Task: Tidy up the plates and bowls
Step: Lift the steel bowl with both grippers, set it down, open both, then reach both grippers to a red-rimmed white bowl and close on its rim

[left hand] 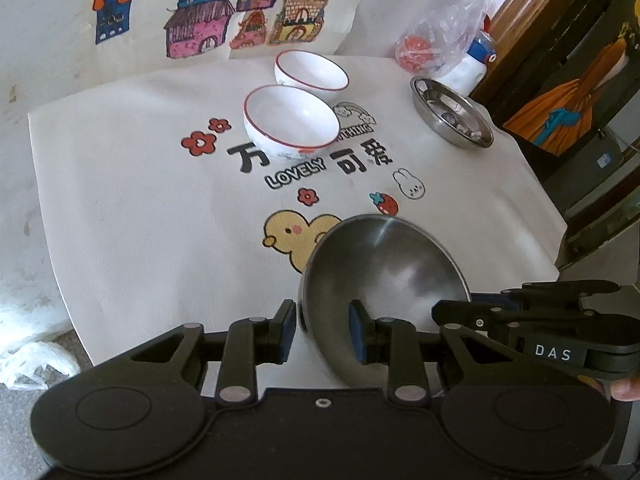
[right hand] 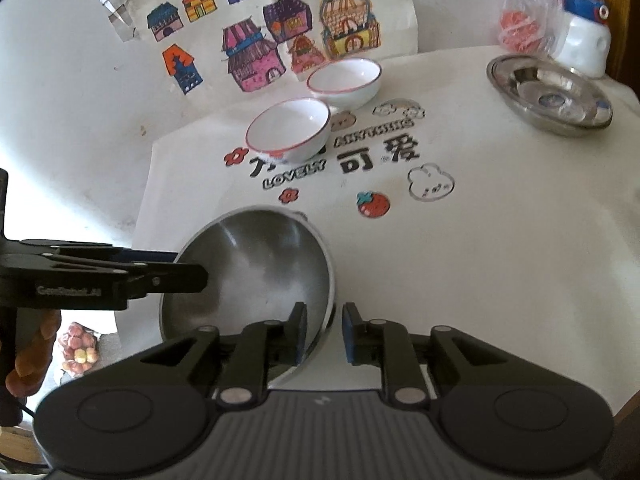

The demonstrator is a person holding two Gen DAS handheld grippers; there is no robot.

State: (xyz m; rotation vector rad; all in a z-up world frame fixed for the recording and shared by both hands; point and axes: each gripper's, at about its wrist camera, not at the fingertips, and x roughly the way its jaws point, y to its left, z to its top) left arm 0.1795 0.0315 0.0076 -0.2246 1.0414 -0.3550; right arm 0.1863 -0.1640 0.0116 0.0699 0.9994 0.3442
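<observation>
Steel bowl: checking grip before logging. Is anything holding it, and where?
Nothing is clamped. The left gripper and right gripper each straddle the rim of the steel bowl, pads not pressing.

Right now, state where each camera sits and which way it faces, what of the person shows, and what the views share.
Left wrist: rides the left gripper, looking forward and down over the steel bowl, whose rim stands between its pads; the right gripper and a fingertip show at right.
Right wrist: rides the right gripper, same downward slant, straddling the bowl's opposite rim; the left gripper and a hand show at left.
Shared: steel bowl, two white bowls, steel plate.
</observation>
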